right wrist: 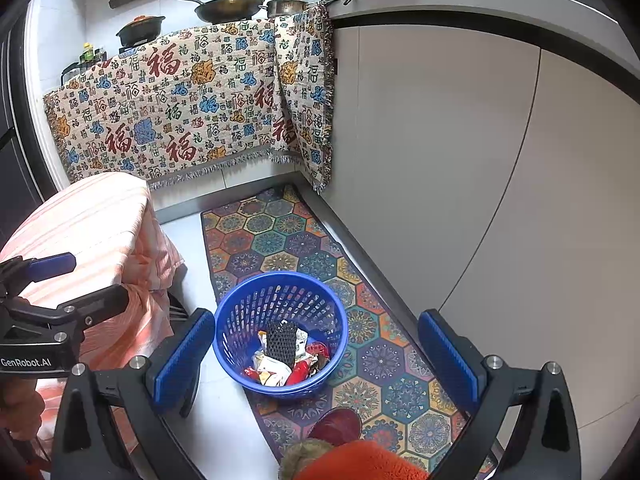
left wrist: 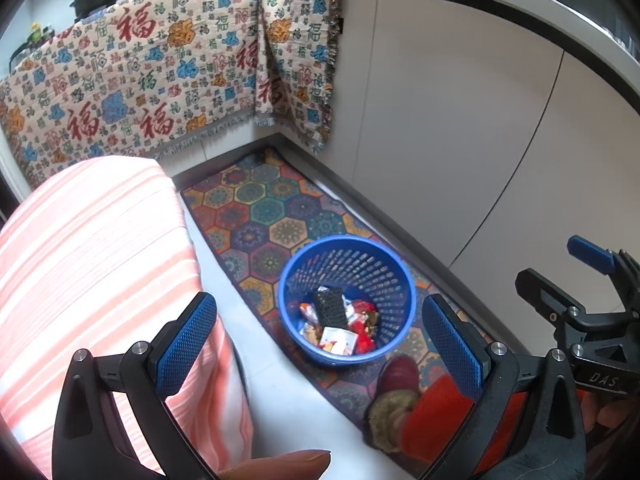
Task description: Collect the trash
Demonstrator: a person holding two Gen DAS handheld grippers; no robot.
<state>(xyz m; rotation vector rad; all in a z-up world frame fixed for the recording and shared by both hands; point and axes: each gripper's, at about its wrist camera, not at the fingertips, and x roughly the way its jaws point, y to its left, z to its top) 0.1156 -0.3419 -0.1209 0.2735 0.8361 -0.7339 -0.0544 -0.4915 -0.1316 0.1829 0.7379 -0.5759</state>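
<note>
A blue perforated plastic basket [left wrist: 394, 276] stands on a patterned floor mat and also shows in the right wrist view [right wrist: 240, 312]. Inside lie several wrappers [left wrist: 340, 338] and a black mesh piece [left wrist: 330, 306], seen too in the right wrist view [right wrist: 282, 342]. My left gripper [left wrist: 318, 344] is open and empty, held above the basket. My right gripper [right wrist: 316, 360] is open and empty, also above it. The right gripper appears at the right edge of the left wrist view [left wrist: 588, 280]; the left gripper appears at the left edge of the right wrist view [right wrist: 60, 292].
A table under an orange striped cloth [right wrist: 92, 216] stands to the left. White cabinets [right wrist: 440, 152] run along the right. A printed blanket [right wrist: 180, 100] drapes the stove counter behind. The person's red slipper [right wrist: 336, 422] rests on the hexagon-patterned mat [right wrist: 360, 352].
</note>
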